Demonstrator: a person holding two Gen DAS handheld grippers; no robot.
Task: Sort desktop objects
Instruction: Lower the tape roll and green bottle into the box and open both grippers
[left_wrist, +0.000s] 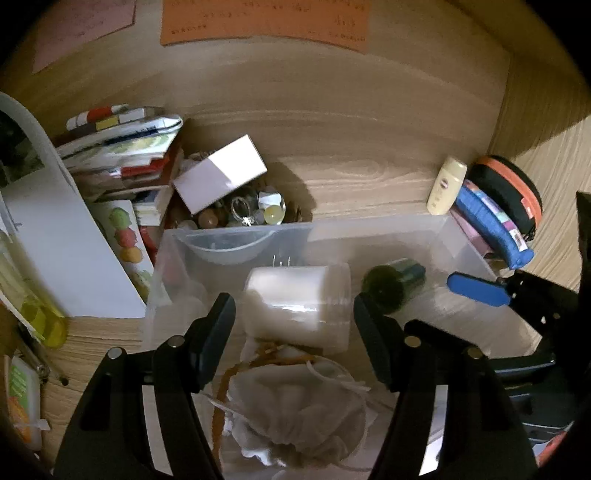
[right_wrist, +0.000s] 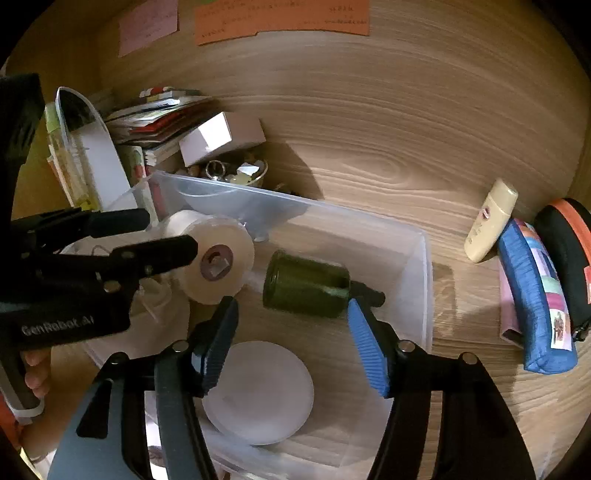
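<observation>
A clear plastic bin (left_wrist: 469, 243) (right_wrist: 421, 258) sits on the wooden desk. In it lie a white jar (left_wrist: 299, 302) (right_wrist: 218, 254), a dark green bottle (left_wrist: 391, 284) (right_wrist: 306, 284), a white drawstring pouch (left_wrist: 299, 413) and a white round lid (right_wrist: 258, 391). My left gripper (left_wrist: 293, 325) (right_wrist: 166, 236) is open, its fingers either side of the white jar, just above it. My right gripper (right_wrist: 291, 339) is open and empty over the bin, just in front of the green bottle; its blue fingertip (left_wrist: 476, 290) shows in the left wrist view.
A cream tube (left_wrist: 445, 184) (right_wrist: 491, 221), a blue pencil case (left_wrist: 491, 225) (right_wrist: 535, 299) and a black-and-orange case (left_wrist: 513, 195) (right_wrist: 569, 251) lie right of the bin. A white box (left_wrist: 219, 173) (right_wrist: 221, 136), a bowl of trinkets (left_wrist: 255, 210) and stacked books (left_wrist: 122, 155) stand behind-left.
</observation>
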